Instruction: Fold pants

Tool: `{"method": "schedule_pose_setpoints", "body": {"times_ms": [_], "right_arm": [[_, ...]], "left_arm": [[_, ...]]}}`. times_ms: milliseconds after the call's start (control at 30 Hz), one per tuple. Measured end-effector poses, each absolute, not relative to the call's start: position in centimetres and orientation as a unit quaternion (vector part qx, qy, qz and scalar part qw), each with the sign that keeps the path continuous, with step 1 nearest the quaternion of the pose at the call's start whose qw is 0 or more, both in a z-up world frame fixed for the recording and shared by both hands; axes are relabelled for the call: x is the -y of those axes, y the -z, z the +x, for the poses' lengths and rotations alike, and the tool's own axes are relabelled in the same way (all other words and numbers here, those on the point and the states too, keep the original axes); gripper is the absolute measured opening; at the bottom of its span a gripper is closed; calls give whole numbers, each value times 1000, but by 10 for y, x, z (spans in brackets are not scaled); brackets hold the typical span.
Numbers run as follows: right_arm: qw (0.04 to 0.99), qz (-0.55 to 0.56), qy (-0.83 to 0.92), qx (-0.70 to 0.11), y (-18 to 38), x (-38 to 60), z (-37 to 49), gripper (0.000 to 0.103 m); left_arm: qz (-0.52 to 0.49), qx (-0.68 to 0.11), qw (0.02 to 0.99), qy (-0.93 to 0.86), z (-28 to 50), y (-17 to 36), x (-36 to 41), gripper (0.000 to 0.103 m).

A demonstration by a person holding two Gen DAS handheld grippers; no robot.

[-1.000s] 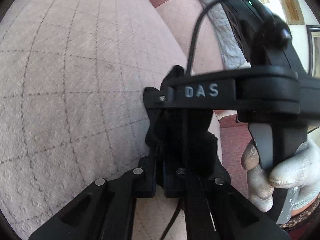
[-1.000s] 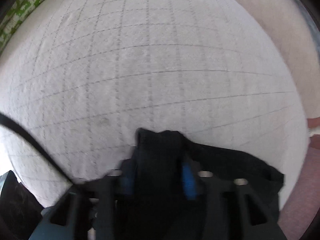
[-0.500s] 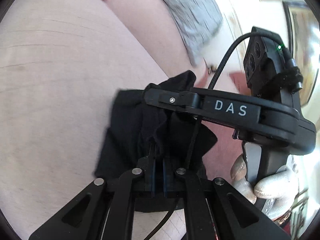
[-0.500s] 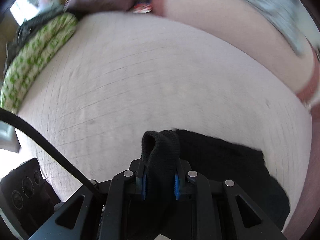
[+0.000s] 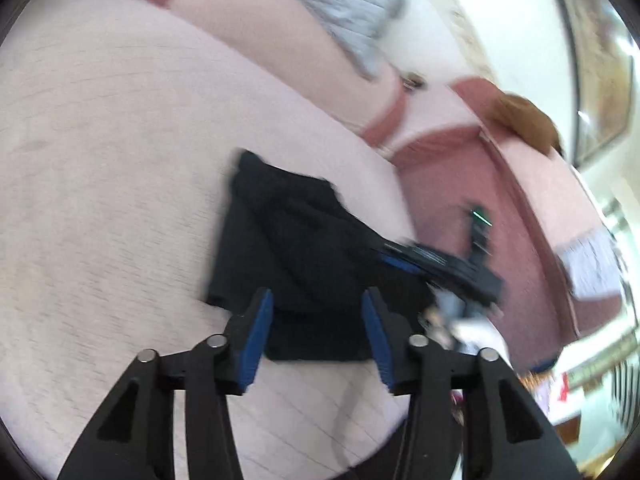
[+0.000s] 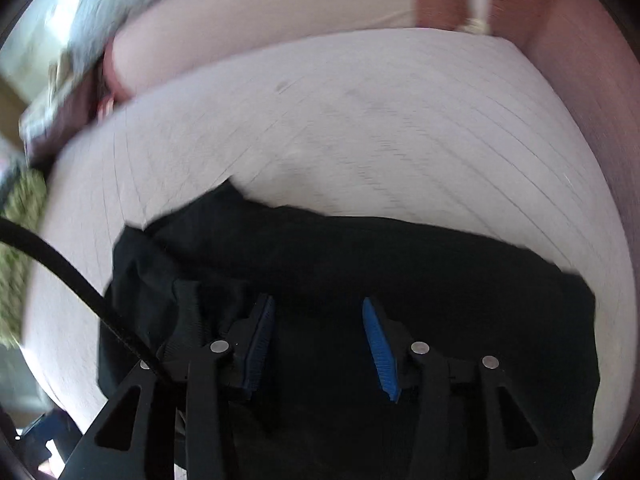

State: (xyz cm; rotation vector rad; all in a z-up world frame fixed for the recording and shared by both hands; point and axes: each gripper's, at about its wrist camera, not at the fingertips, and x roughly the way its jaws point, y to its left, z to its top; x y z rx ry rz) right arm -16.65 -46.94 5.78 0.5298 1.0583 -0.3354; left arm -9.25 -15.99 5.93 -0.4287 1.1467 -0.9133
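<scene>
Both the left gripper (image 5: 317, 328) and right gripper (image 6: 318, 338) are hovering, fingers spread, empty, over the folded black fabric pants (image 5: 288, 240) ahead.

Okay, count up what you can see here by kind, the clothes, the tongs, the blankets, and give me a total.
Pants: 1
Tongs: 2, left, right, both open
Grey blanket: 1
Green blanket: 1
Total: 5
</scene>
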Motion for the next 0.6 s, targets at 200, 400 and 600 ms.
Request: {"method": "schedule_pose_setpoints", "body": {"times_ms": [200,400,600], "right_arm": [[839,279,70,-462,-76,440,-172,55],[852,230,21,-470,-75,406,-130,55],[848,158,-7,-505,-69,365,-56,60]], "left_arm": [[-174,-551,732,361,-60,-17,201,52],[-81,-557,735,379,-90,-7,243,24],[-118,-560,733,368,-94,-4,232,17]]}}
